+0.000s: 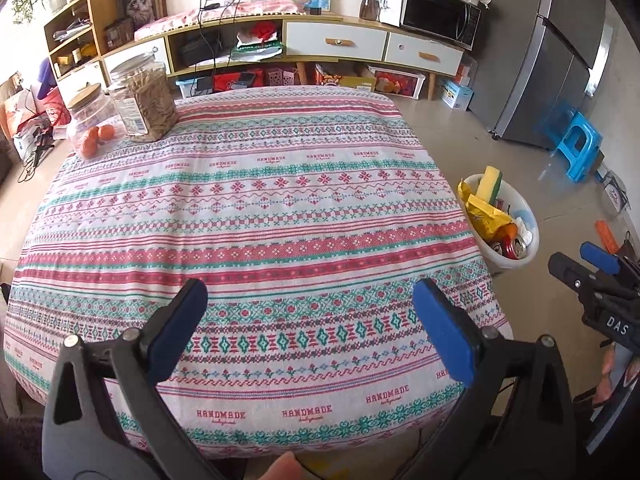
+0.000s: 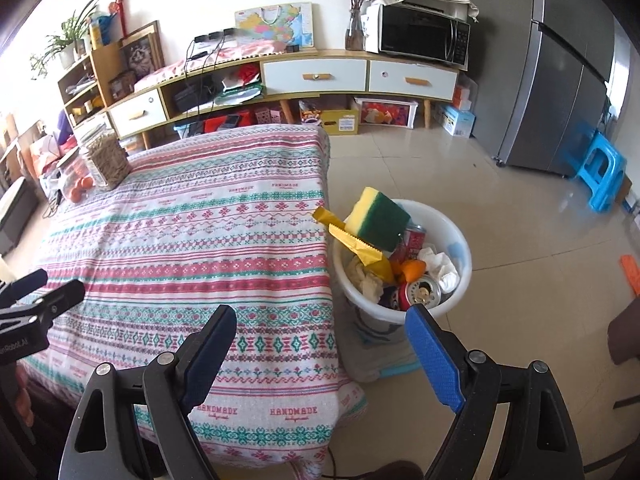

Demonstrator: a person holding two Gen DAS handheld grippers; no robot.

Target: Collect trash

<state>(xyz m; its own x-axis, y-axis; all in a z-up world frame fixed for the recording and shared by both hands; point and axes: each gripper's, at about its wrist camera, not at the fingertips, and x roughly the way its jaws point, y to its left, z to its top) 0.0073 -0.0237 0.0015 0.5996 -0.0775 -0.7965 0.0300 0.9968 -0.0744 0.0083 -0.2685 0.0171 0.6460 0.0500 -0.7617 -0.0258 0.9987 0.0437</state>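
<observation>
A white bin stands on the floor by the table's right edge; it also shows in the left wrist view. It holds a yellow-green sponge, yellow wrappers, red cans, an orange and crumpled tissue. My left gripper is open and empty above the table's near part. My right gripper is open and empty over the table's near right corner, close to the bin. It shows at the right of the left wrist view.
The table has a striped patterned cloth. Two glass jars and oranges stand at its far left corner. A low cabinet, a microwave, a grey fridge and a blue stool lie beyond.
</observation>
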